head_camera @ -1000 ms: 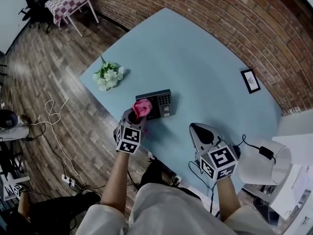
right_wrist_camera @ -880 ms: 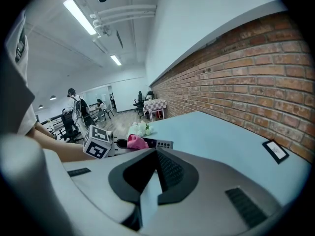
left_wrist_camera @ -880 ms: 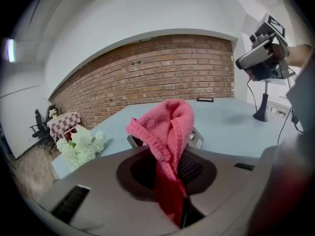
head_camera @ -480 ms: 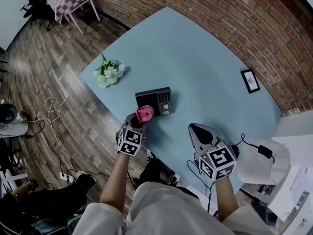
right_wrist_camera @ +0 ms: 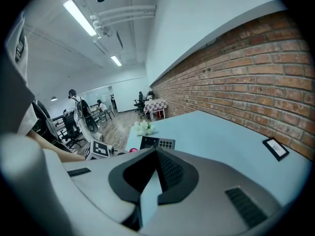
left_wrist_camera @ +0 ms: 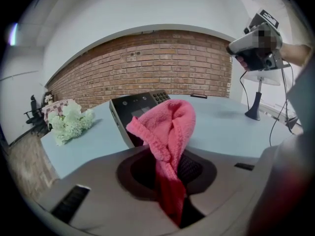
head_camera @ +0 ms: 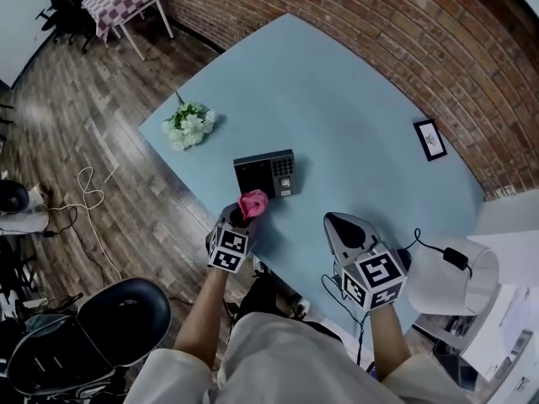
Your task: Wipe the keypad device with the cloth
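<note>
Left gripper view: the left gripper has its jaws clamped on a fluffy pink cloth, just short of the black keypad device on the light-blue table. The right gripper is closed and empty. The next move is probably to press the cloth forward onto the device's face.

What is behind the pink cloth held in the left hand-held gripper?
The black keypad device stands behind the cloth on the blue table. The cloth covers the device's right front, so that part cannot be seen.
</note>
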The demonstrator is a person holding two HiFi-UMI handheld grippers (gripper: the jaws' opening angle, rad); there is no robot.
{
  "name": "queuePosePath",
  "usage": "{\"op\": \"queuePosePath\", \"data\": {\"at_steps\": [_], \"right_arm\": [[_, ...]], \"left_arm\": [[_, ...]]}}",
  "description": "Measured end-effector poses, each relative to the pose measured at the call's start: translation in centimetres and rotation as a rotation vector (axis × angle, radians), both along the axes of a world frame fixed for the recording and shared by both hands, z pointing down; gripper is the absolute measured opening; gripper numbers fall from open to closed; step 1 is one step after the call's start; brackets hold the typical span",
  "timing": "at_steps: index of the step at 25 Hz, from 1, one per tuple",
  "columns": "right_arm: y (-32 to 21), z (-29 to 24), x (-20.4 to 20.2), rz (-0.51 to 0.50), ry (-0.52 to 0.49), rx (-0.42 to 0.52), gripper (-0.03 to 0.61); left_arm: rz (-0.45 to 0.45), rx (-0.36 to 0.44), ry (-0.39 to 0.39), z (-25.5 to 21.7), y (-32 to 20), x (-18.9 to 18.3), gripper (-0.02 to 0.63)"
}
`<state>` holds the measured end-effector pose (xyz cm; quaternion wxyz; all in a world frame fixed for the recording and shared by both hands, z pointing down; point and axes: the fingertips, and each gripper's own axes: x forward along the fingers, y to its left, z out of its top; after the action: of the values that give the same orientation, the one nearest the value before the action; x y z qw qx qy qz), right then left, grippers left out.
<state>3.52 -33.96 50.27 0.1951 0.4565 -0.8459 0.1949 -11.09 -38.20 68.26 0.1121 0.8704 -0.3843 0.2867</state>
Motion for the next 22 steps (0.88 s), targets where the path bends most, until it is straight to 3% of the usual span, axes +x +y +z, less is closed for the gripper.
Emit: {"op": "queuePosePath", "data": {"at_steps": [8,13,17,22], "right_arm": [[0.4,-0.6,0.5,0.016,-0.003,0.010,0.009],[0.6,-1.0,1.2,0.042,-0.015,0.014,0.009],[0.9,-1.0,1.3,0.047,-0.019,0.014,0.009],[1.1,-0.9,1.6,0.058,-0.019,0.009,0.009]], "left_arm": [[0.004,-0.009,0.063,-2.1,-0.4,0.0,0.102],[0.020,0.081,0.116,-7.3,-2.7,1.0,0.103],[0.038,0.155,0.102,-10.5,-5.5,2.1,0.103],[0.075,0.138,0.057,-10.7,-8.1,3.1,0.103]]}}
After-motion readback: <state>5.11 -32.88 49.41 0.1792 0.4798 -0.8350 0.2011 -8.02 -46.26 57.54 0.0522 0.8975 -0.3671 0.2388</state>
